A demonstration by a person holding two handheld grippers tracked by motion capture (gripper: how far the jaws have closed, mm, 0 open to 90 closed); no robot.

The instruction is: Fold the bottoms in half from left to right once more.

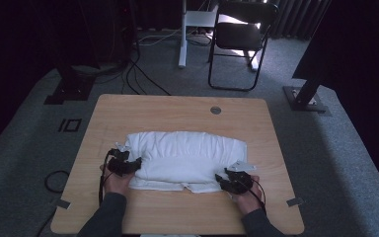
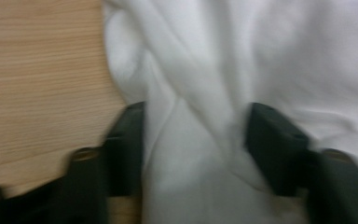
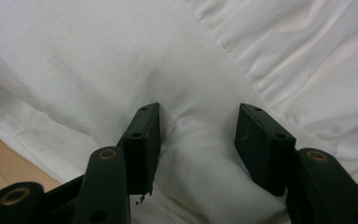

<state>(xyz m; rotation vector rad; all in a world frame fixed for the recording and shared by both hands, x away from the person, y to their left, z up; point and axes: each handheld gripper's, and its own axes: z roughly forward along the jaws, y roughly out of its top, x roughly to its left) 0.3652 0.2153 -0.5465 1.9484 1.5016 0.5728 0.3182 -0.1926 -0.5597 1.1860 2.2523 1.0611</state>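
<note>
Pale wooden table (image 1: 143, 106) bears a folded white cloth garment (image 1: 187, 153); left gripper (image 1: 137, 165) and right gripper (image 1: 222, 178) each pinch its bunched edge.

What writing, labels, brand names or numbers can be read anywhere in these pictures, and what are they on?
None: no readable text stands anywhere.
The folded white cloth garment shows plain fabric, seams and creases in both gripper views.
The light wooden table top is unmarked; the small round grey disc on it is too small to show any lettering.
The black square outline on the grey carpet is a shape, not a letter or number.
</note>
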